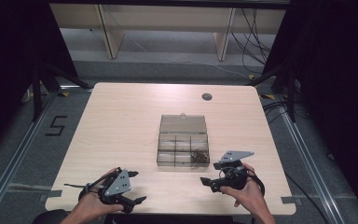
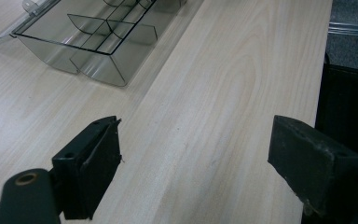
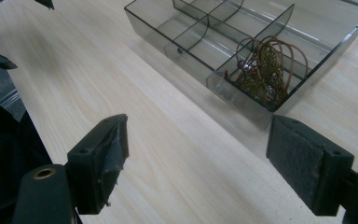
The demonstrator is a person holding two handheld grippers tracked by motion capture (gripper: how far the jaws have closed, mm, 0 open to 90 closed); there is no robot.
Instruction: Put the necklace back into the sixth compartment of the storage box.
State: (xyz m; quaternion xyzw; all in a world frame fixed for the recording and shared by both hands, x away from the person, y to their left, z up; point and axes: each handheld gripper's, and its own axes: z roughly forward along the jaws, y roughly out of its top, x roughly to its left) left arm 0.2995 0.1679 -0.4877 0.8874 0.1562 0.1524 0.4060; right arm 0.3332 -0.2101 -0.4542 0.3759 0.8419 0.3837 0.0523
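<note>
Pale wooden table (image 1: 121,140) holds a smoky box (image 3: 186,32) (brown tangle (image 3: 265,65) indistinct).

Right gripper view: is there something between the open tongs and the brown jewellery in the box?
Only the box's own clear wall. The brown jewellery lies in the corner compartment; bare table lies before the right tongs.

High view: fixed above the near edge of the counter (image 1: 121,112), facing forward and down, far off.
Left gripper view: rides the left hand-held gripper (image 2: 196,154), low, looking toward the compartment box (image 2: 98,37) ahead-left.
Right gripper view: rides the right hand-held gripper (image 3: 196,158), close to the box ahead-right.
Shared: box and counter.
</note>
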